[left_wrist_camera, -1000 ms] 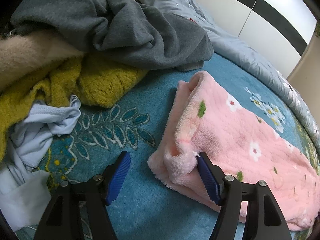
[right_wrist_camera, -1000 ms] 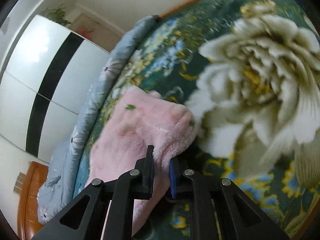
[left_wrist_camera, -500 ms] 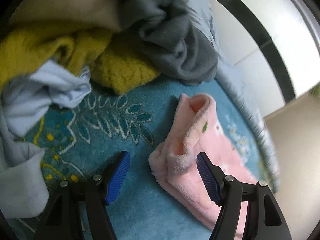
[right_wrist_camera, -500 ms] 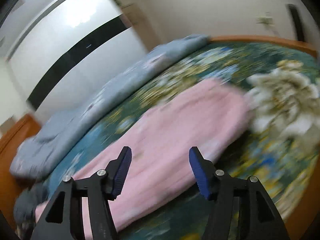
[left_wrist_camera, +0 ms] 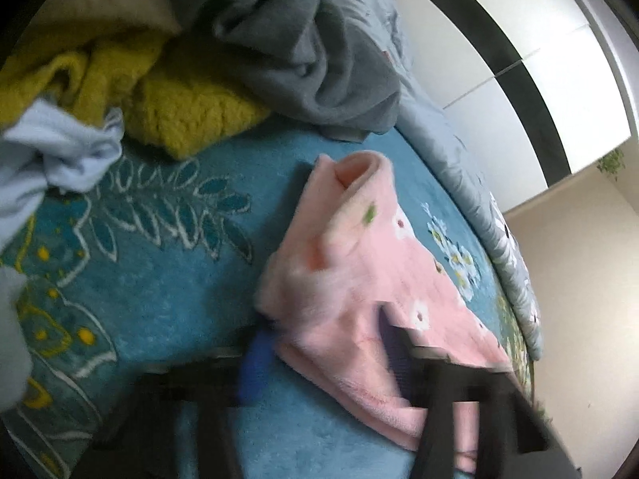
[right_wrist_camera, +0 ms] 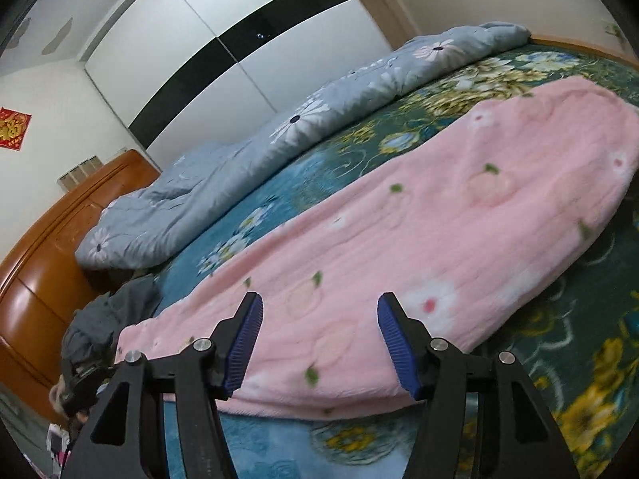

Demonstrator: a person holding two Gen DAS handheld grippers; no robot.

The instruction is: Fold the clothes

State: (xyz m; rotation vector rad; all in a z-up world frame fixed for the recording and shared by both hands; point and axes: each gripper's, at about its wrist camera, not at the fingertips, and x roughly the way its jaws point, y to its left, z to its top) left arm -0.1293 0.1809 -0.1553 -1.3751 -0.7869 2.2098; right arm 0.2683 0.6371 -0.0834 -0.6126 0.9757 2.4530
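closing, the left gripper (left_wrist_camera: pixel 323 355) has the pink garment's (left_wrist_camera: pixel 359 279) corner between its jaws; right gripper (right_wrist_camera: pixel 319 343) hangs spread apart just above it.

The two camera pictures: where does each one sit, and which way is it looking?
Left wrist: on the left gripper, facing down at the pink garment corner and clothes pile; its blurred fingers are closing on the corner.
Right wrist: on the right gripper, looking along the garment toward the wardrobe; open fingers show.
Shared: pink garment, grey quilt.

A home bedroom: a bed (right_wrist_camera: pixel 279 199) with a quilt (right_wrist_camera: pixel 247 167), probably a sliding wardrobe (right_wrist_camera: pixel 207 48) behind.
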